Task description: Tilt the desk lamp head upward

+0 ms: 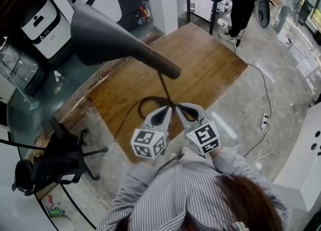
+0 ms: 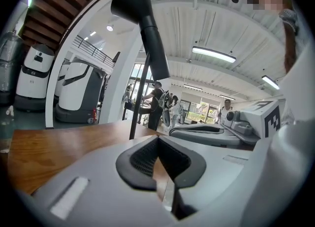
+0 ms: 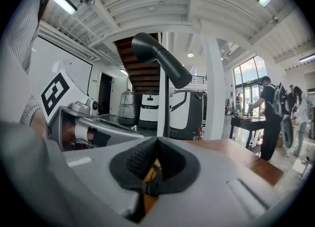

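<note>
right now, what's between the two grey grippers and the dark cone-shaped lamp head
Head view: only the lamp's thin brown stem, running from between the left gripper and right gripper to the dark cone-shaped lamp head, above dark cord and wooden table.

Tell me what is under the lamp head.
In the head view the lamp head hangs over the wooden table; its thin stem drops to a looped cord. The patch straight beneath the head is covered by it.

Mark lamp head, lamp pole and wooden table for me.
lamp head (image 1: 108, 37): head view, middle of the grey cone shade.
lamp pole (image 1: 165, 88): head view, midway down the thin stem.
wooden table (image 1: 210, 69): head view, bare top right of the lamp.
</note>
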The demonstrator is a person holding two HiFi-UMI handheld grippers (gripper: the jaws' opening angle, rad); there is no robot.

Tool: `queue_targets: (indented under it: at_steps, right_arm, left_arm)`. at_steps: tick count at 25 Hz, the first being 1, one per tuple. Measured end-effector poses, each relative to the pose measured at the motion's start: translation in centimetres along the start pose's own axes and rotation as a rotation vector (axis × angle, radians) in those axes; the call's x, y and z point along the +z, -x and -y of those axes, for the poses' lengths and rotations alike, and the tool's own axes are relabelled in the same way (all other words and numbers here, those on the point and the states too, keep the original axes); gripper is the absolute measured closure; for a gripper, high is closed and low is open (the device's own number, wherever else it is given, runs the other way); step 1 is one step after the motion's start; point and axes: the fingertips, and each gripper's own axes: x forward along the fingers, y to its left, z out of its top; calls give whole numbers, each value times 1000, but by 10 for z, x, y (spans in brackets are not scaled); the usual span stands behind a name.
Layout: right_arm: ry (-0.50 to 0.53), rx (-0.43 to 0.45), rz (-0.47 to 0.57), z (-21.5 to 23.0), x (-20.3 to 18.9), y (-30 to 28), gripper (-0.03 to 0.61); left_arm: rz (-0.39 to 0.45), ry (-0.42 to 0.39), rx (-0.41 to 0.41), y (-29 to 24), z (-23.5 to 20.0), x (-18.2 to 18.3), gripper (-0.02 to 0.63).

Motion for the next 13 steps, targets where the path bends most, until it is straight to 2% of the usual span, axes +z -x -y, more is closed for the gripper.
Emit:
queue_targets:
  at_steps: [13]
  right_arm:
    - [1, 11, 18, 1, 5, -4, 577]
  left_arm:
    - [2, 8, -2, -2, -2, 2, 609]
